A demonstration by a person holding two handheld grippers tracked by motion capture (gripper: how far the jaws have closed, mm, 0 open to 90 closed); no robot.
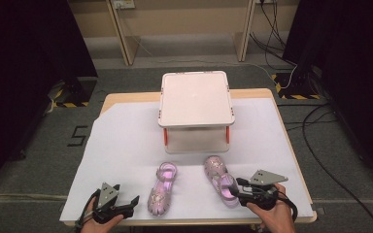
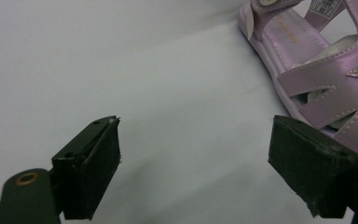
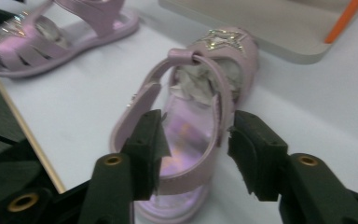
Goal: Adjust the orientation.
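Two pink children's sandals lie on the white table cover. The left sandal (image 1: pixel 162 189) (image 2: pixel 321 79) points its toe toward me, and my left gripper (image 1: pixel 131 201) (image 2: pixel 193 158) rests just left of it, open, with bare cover between its jaws. The right sandal (image 1: pixel 218 177) (image 3: pixel 186 126) has a glittery star on its toe and paper stuffed inside. My right gripper (image 1: pixel 233 190) (image 3: pixel 196 140) is at its heel, jaws partly apart. One jaw hovers over the insole and the other sits outside the heel strap, which stands between them without being pinched. The other sandal (image 3: pixel 51 37) lies further off.
A white two-tier stand (image 1: pixel 196 97) (image 3: pixel 270 28) with orange posts sits at the table's middle back, just beyond the sandals. The table's front edge (image 1: pixel 189 222) runs close under both hands. Cables lie on the floor to the right.
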